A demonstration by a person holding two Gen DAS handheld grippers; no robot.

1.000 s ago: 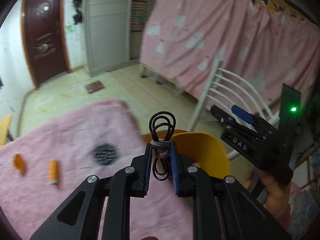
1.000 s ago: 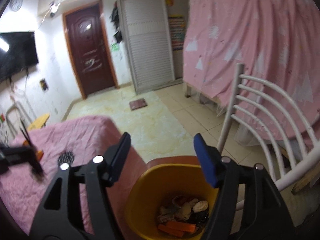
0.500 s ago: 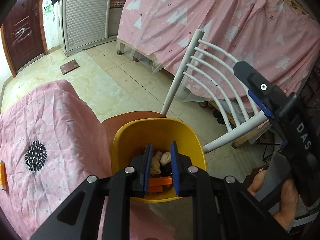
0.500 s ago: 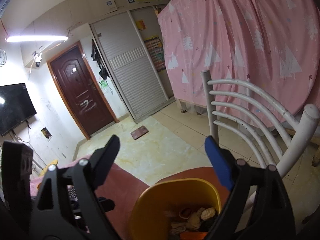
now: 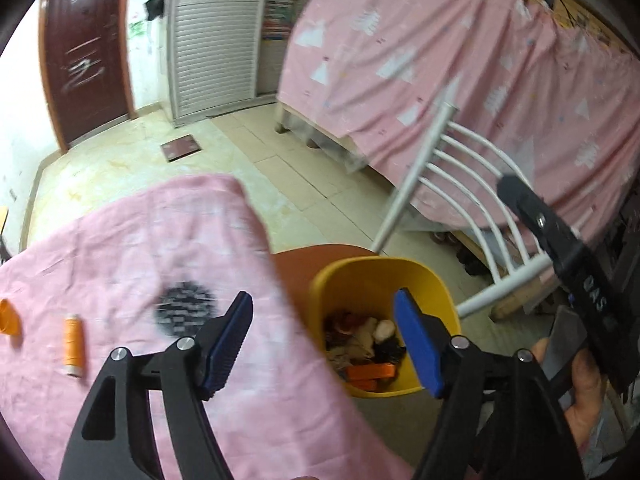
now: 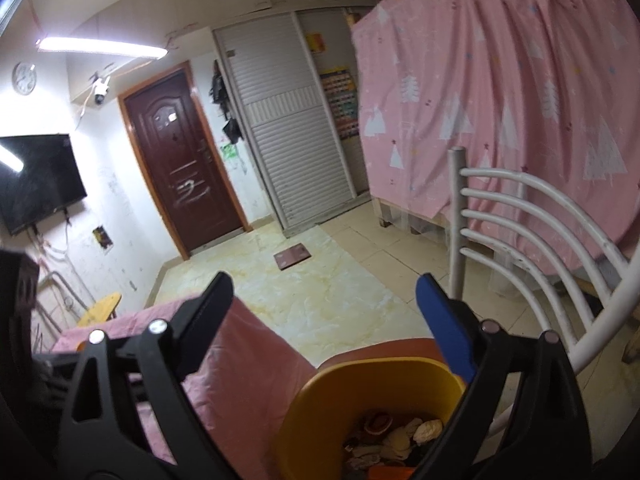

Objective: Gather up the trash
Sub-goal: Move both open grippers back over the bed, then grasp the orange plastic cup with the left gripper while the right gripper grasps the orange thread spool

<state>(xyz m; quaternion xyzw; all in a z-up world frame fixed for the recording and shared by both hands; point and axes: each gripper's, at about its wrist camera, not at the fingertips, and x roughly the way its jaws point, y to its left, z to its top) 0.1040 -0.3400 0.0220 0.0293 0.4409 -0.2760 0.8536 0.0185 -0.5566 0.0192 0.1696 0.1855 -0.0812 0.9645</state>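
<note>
A yellow bin (image 5: 376,280) stands on a brown chair seat beside the pink-covered table (image 5: 120,248). It holds mixed scraps, orange pieces and a dark tangle (image 5: 386,350). My left gripper (image 5: 324,340) hovers over the table's edge and the bin, its jaws opening with nothing between them. On the cloth lie an orange thread spool (image 5: 73,344), an orange scrap (image 5: 8,316) and a round black spiky thing (image 5: 186,312). My right gripper (image 6: 324,312) is above the bin (image 6: 308,412), its jaws opening and empty. One finger (image 5: 532,216) of it shows in the left wrist view, held by a hand (image 5: 580,380).
A white metal chair back (image 6: 520,220) rises right of the bin. Behind it a pink curtain (image 6: 520,80) hangs over a bed frame. Tiled floor (image 6: 320,288) with a small brown mat (image 6: 292,258) runs to a dark door (image 6: 180,160). A television (image 6: 36,180) is on the left wall.
My left gripper carried a coiled black cable from over the table to above the bin, then opened; the cable has left its jaws. My right gripper opened wider and tilted upward.
</note>
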